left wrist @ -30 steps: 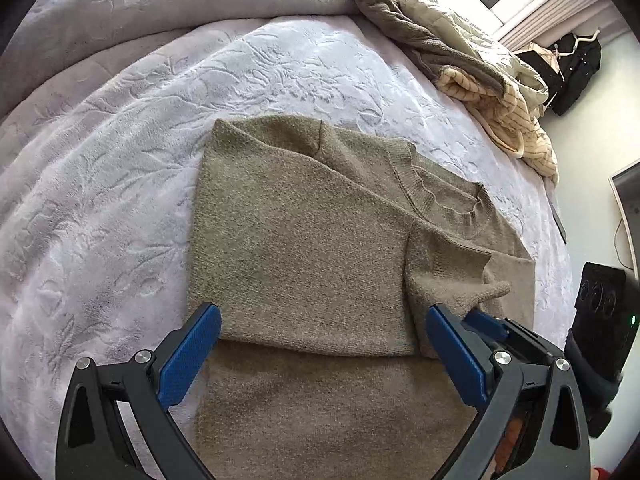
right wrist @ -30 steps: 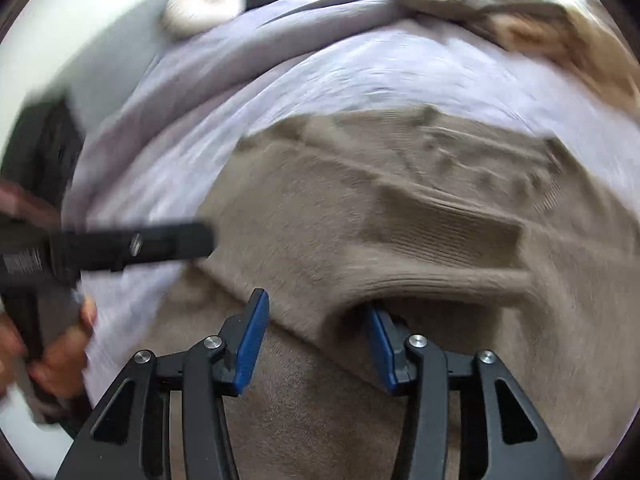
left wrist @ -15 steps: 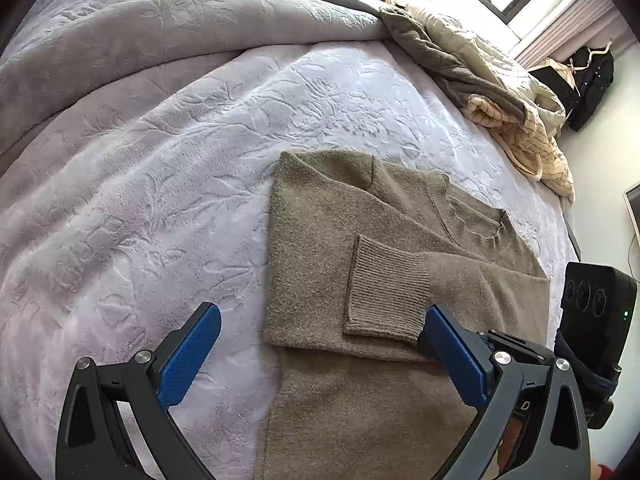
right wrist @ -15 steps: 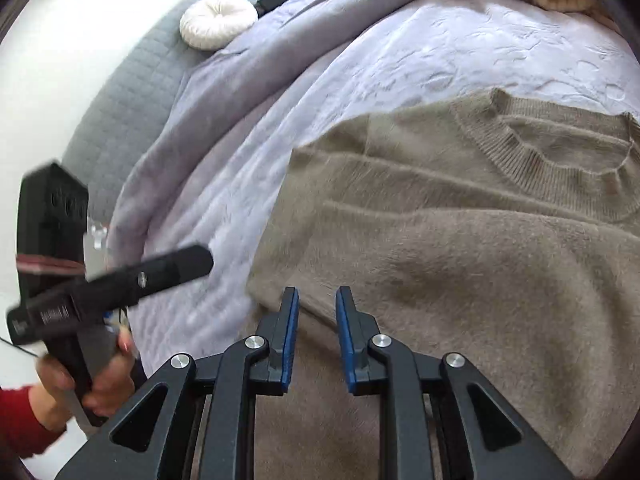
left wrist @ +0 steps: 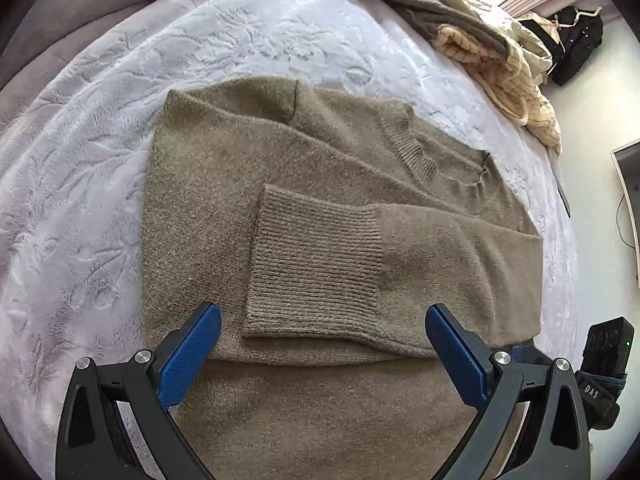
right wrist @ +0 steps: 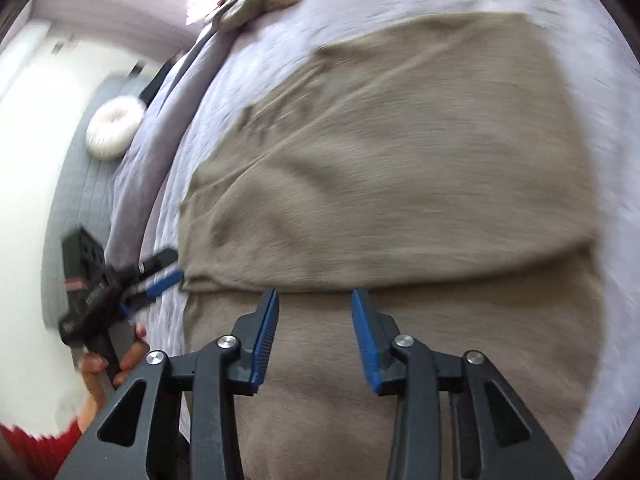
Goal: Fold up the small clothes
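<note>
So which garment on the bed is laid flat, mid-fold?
The olive-brown sweater, spread flat on the lilac blanket with its ribbed cuff folded across its body. The clothes near the far edge lie in a crumpled heap.

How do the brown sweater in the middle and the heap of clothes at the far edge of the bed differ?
The brown sweater lies flat, its sleeve with the ribbed cuff folded across it; the heap of clothes is crumpled. The sweater is one plain brown; the heap mixes olive and cream pieces. Both rest on the pale bedspread.
</note>
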The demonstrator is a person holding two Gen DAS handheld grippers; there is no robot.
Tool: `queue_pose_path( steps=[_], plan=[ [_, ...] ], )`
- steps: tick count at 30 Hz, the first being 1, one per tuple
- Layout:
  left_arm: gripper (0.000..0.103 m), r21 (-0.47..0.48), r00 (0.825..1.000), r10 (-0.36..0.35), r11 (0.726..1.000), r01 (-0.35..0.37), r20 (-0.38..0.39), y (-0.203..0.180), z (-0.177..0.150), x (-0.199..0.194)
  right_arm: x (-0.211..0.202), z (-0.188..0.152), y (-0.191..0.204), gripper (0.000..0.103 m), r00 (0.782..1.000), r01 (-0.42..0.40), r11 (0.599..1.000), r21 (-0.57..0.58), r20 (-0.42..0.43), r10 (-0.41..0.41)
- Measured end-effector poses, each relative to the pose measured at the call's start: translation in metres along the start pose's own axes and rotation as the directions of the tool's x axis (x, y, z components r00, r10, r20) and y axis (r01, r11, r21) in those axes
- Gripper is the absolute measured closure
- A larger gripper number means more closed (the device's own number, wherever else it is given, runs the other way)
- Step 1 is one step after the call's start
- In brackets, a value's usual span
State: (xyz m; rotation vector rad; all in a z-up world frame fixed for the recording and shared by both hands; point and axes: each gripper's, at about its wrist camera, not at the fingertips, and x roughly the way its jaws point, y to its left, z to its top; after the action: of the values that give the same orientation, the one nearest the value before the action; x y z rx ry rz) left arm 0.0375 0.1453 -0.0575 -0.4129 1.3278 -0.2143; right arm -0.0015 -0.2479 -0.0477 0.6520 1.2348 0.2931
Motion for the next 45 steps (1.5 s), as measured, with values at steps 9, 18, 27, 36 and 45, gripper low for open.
queue_pose_path(
  steps=[9, 18, 27, 36, 45],
  plan=[
    [0.078, 0.065, 0.999, 0.036, 0.997, -0.035, -0.026, -0.007, 0.006, 0.01, -0.04, 0.002, -0.109, 0.061, 0.954, -0.227, 0.851, 0.473, 0.281, 0.098],
    [0.083, 0.107, 0.999, 0.045, 0.993, -0.047, 0.018, -0.016, -0.008, 0.002, -0.062, 0.02, -0.114, 0.097, 0.957, -0.149, 0.898, 0.413, 0.291, 0.026],
    [0.083, 0.118, 0.988, 0.137, 0.982, -0.145, 0.069, -0.006, -0.014, -0.001, -0.047, 0.017, -0.135, 0.096, 0.971, -0.127, 0.916, 0.38, 0.235, 0.038],
    [0.082, 0.079, 0.963, 0.249, 0.963, -0.257, 0.103, 0.017, -0.015, -0.022, -0.062, 0.01, -0.112, 0.072, 0.982, -0.031, 0.95, 0.312, 0.184, -0.028],
    [0.003, 0.114, 0.938, 0.313, 0.937, -0.331, 0.153, 0.005, -0.025, -0.031, -0.082, 0.012, -0.106, 0.059, 0.97, 0.073, 0.959, 0.273, 0.202, -0.132]
  ],
)
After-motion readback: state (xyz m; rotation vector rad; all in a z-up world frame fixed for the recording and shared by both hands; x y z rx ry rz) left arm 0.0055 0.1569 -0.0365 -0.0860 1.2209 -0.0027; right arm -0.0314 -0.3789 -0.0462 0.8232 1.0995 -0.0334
